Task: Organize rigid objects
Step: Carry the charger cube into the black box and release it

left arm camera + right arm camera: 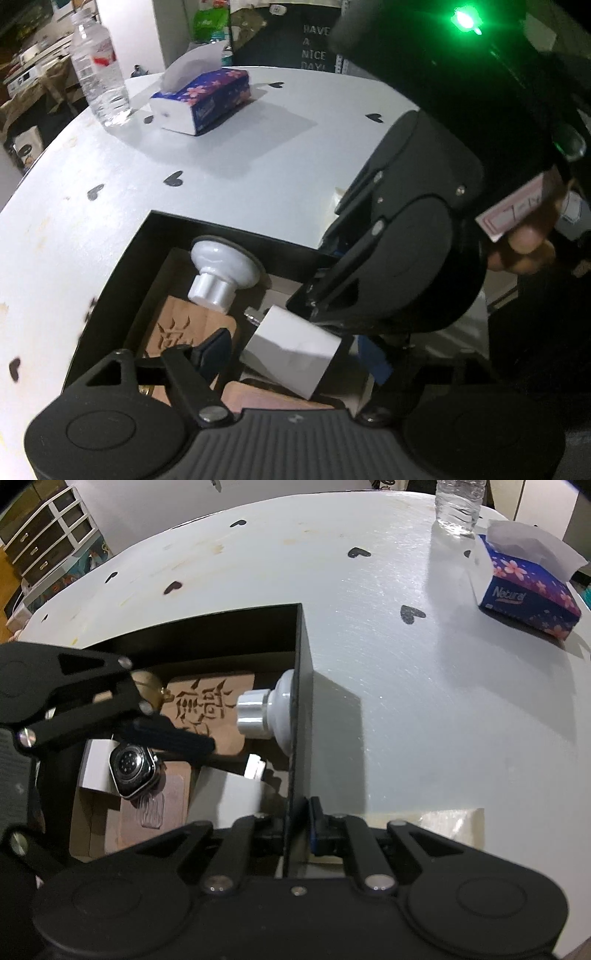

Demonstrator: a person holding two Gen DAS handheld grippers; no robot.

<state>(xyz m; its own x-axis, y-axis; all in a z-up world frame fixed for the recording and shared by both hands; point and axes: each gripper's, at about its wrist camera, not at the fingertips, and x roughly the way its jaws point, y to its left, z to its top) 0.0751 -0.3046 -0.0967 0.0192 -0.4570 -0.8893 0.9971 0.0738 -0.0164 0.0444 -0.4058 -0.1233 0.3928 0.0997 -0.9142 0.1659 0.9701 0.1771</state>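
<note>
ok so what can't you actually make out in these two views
- Left wrist view: the right gripper covers the black box's right side and one finger of the left gripper.
- Right wrist view: gold round object, mostly behind the left gripper's linkage.
- Right wrist view: water bottle, top cut off by the frame edge.
- Left wrist view: pink card in the hand, print too blurred to read.

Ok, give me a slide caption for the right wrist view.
Right gripper clamps the black box's wall while the left gripper hangs over a smartwatch inside.
</note>
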